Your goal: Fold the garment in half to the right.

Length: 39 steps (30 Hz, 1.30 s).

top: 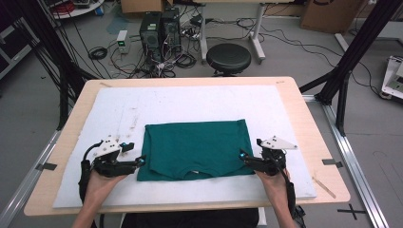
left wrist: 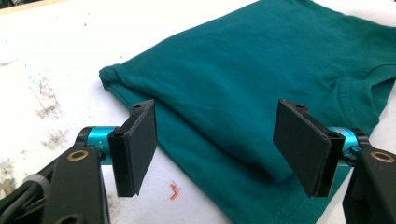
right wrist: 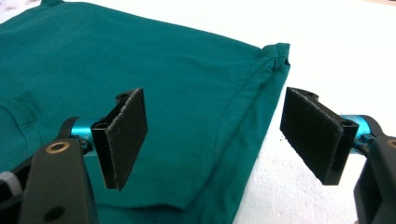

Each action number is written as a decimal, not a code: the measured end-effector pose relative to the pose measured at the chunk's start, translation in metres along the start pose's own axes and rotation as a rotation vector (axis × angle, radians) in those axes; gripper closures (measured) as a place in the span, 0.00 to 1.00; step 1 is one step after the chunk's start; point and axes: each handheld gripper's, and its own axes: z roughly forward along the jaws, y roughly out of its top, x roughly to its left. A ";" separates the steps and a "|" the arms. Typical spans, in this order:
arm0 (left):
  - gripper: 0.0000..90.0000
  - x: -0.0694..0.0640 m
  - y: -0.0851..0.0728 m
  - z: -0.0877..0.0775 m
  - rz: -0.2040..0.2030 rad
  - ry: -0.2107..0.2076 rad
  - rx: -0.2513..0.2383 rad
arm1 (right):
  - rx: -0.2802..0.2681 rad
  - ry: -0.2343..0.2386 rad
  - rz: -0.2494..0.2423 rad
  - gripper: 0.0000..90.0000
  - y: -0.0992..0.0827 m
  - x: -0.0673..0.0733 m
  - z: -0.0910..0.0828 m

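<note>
1. A green shirt (top: 196,149) lies folded flat on a white mat (top: 114,109) that covers the worktop (top: 304,118). It sits a little toward 6 o'clock of the mat's centre, with its collar facing the person.

2. The left tool (top: 141,162) sits at the shirt's 9 o'clock edge, near the 7 o'clock corner. Its jaws stand wide apart and hold nothing. In the left gripper view (left wrist: 215,149) they straddle the folded side edge, one jaw over the mat and one over cloth.

3. The right tool (top: 242,156) mirrors it at the 3 o'clock edge, near the 5 o'clock corner, jaws also spread and empty. In the right gripper view (right wrist: 215,135) the side seam runs up between the jaws.

4. Judged from this symmetry, both tools are lined up to pinch the two near corners together, probably for another fold away from the person.

5. Hard to tell: whether the jaw tips touch the cloth or hover just above it.

6. Sleeves appear tucked under; how many layers lie at each edge cannot be made out.

7. The collar is cut off at the frame edge in both gripper views.

8. A small orange mark (left wrist: 174,191) on the mat, near the left tool, is too small to identify.
</note>
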 end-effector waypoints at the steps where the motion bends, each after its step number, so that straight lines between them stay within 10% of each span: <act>1: 0.33 -0.001 0.000 0.000 0.003 0.000 0.002 | 0.000 0.001 -0.001 0.26 0.000 0.000 0.000; 17: 0.19 -0.009 -0.008 0.016 -0.072 0.076 0.056 | -0.003 0.003 -0.012 0.26 0.001 0.003 0.000; 31: 0.19 -0.024 -0.014 0.033 -0.052 0.156 0.148 | 0.013 0.004 -0.031 0.26 0.001 0.007 0.003; 39: 0.23 -0.022 -0.019 0.035 -0.073 0.137 0.192 | 0.011 -0.004 -0.023 0.26 -0.001 0.003 0.001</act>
